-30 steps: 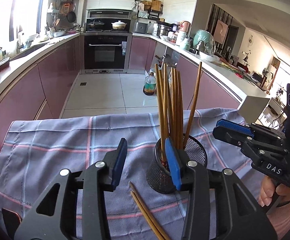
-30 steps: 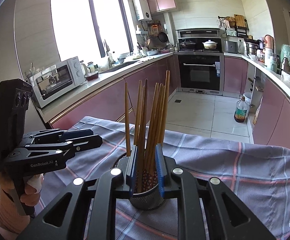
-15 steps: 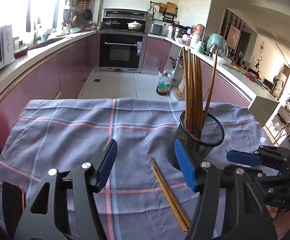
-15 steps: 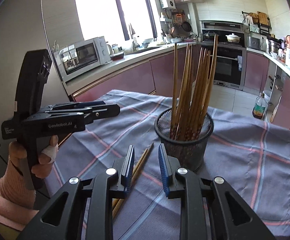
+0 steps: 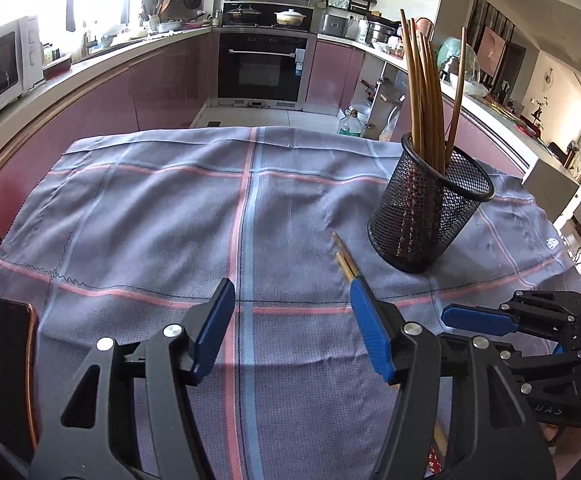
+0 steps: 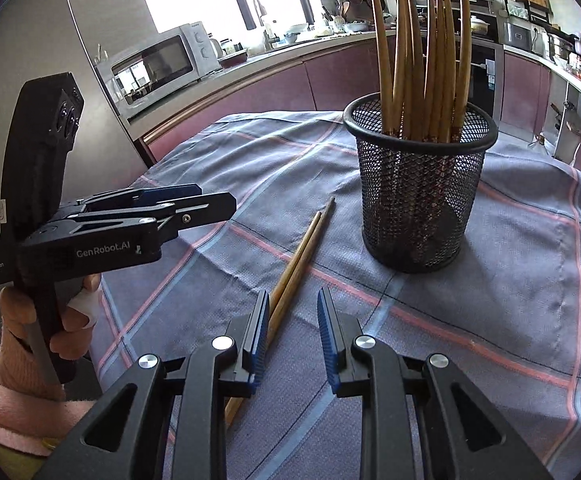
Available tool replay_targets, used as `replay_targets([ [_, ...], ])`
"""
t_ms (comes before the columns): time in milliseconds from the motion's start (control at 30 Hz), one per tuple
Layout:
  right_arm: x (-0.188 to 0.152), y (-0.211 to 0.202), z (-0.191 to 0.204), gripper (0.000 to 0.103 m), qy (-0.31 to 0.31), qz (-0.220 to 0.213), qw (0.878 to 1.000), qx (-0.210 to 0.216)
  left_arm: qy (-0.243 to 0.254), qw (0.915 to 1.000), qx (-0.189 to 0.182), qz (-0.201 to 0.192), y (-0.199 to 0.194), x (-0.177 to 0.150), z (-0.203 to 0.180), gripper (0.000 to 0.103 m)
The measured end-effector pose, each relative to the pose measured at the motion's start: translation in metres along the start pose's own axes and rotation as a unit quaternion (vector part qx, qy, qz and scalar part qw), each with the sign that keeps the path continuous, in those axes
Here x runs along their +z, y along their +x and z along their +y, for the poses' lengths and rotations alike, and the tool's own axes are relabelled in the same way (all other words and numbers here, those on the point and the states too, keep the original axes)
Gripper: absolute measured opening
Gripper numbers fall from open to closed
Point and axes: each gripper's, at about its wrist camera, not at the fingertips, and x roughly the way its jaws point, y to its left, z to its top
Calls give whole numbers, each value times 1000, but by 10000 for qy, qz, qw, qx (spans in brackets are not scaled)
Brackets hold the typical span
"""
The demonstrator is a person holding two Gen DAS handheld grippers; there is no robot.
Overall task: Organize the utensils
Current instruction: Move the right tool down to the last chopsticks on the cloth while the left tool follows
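Observation:
A black mesh cup (image 5: pixel 430 216) (image 6: pixel 414 200) stands upright on the checked cloth and holds several wooden chopsticks (image 6: pixel 422 60). A loose pair of chopsticks (image 5: pixel 344 260) (image 6: pixel 302 248) lies flat on the cloth just left of the cup. My left gripper (image 5: pixel 290 300) (image 6: pixel 210 202) hovers open over bare cloth, its right finger above the pair's near part. My right gripper (image 6: pixel 293 304) (image 5: pixel 450 326) is low over the cloth with a narrow gap between its pads and nothing in it. The pair runs beside and under its left finger.
The blue-grey cloth (image 5: pixel 150 208) covers a small table whose far and side edges drop off to the kitchen floor. A dark phone (image 5: pixel 10 368) lies at the cloth's near left edge. Counters with a microwave (image 6: pixel 158 64) stand behind.
Both grippers have come down toward the cloth and tipped lower. The left jaws have spread wider and the right jaws a little. The cup has shifted from between the fingers to farther ahead.

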Motion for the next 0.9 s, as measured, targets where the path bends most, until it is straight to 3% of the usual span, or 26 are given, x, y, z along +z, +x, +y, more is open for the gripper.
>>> replay_targets([
  [900,-8,18,11,23,-33,229,9997,-71,59,9999,10,117,1,-18,-8,61],
])
